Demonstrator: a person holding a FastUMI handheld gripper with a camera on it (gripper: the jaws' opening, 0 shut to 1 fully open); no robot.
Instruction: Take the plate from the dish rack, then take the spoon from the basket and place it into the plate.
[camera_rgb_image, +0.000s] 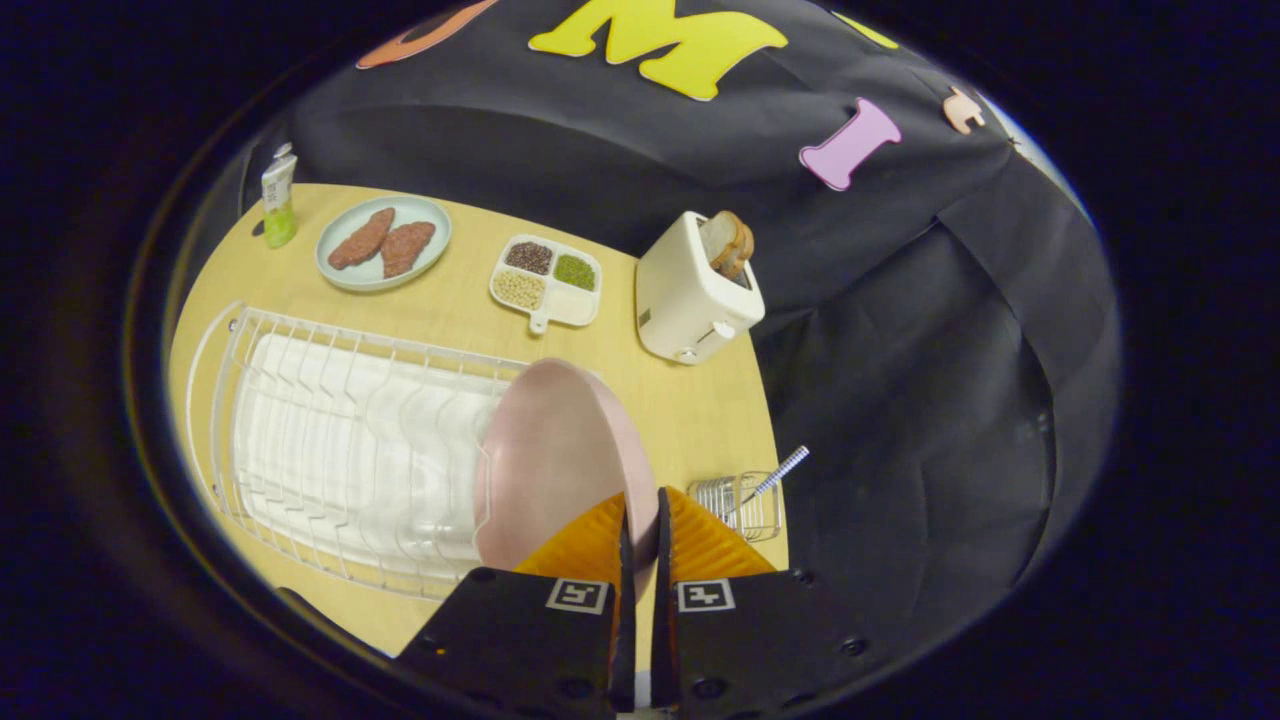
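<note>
Now the claw (641, 515) pinches the rim of the pink plate (555, 465), both fingers pressed on its edge; the plate stands tilted at the near end of the white dish rack (330, 450) on the bench (690, 410); one spoon (778, 475) leans in the small wire basket (745, 505), just beside the fingers; a blue plate (383, 243) holds two brown patties; a divided tray (546, 280) holds three sorts of grain; one toaster (695, 290) carries two slices; a green tube (279, 205) stands by the wall.
</note>
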